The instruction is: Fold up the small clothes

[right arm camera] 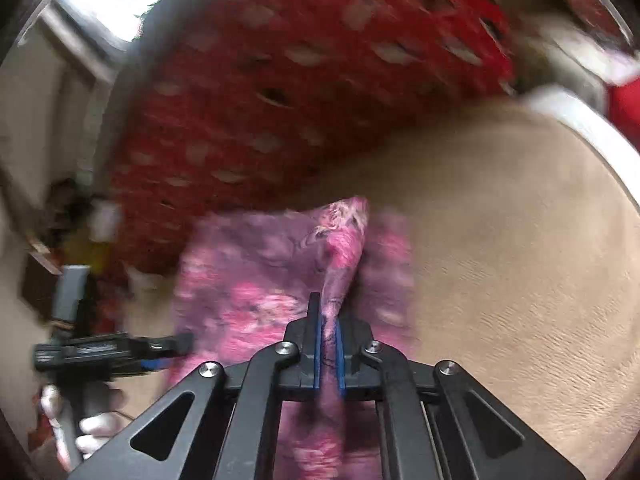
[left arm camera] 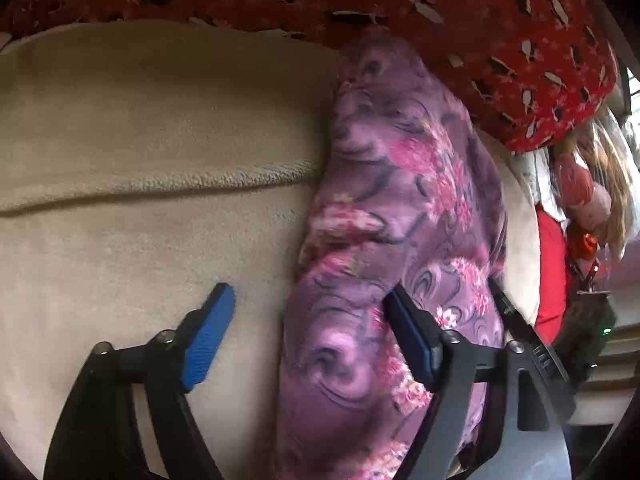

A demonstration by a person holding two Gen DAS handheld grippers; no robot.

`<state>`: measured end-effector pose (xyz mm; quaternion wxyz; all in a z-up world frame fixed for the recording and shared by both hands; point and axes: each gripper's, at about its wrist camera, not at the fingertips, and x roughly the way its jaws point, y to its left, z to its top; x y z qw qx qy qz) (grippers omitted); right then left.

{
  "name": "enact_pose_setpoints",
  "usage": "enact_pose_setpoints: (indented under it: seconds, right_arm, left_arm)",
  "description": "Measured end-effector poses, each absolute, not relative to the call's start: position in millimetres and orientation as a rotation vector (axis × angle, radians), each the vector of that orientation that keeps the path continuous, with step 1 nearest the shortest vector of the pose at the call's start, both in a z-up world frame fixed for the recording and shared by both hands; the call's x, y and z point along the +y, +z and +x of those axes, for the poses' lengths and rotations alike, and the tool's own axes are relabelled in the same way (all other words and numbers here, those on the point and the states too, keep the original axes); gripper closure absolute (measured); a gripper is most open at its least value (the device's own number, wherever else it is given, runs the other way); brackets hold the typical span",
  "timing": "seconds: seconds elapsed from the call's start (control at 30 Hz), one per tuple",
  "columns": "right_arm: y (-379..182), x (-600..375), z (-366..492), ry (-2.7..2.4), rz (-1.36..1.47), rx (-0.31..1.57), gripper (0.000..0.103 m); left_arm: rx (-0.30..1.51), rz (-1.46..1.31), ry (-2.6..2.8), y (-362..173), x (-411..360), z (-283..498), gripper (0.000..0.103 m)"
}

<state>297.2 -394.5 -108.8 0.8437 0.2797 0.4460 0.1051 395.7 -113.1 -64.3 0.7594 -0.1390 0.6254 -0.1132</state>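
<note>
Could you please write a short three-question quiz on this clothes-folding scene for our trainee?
1. True or false: the right gripper is shut on the purple floral cloth.
2. The left gripper is: A) open, B) shut on the cloth, C) out of view.
3. What colour is the blanket under the cloth?

Key: 1 true; 2 A; 3 beige.

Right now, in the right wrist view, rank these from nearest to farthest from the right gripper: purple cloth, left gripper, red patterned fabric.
1. Purple cloth: pinched between the right gripper's fingers.
2. Left gripper: to the left, at the cloth's edge.
3. Red patterned fabric: beyond the cloth, upper part of the view.
</note>
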Motion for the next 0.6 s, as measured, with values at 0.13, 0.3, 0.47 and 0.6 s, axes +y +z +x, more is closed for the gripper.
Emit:
enact_pose_setpoints:
  seconds: [0.13, 0.3, 0.47, 0.6]
  right_arm:
    - [-76.0, -405.7, 273.3, 0.159, 0.586, 0.832, 0.089]
    - [-47.7, -396.8, 233.0, 0.309, 0.565, 0.703, 0.087]
    - [-90.3, -377.6, 218.7, 0.262, 0.400, 0.853, 0.084]
    - [-62.4, -381.0, 192.3, 0.260, 0.382, 0.828, 0.078]
  left_arm:
    - [1.314, -0.309, -0.269, -44.2, -99.8, 372.9, 0.024]
    - [1.257, -0.338, -0.253, -43.6, -81.9, 322.6, 0.024]
    - [1.287, -0.295, -0.238, -47.9, -84.1, 310.7, 0.024]
    - [1.214, -0.253, -0.277, -17.1, -81.5, 286.3, 0.024]
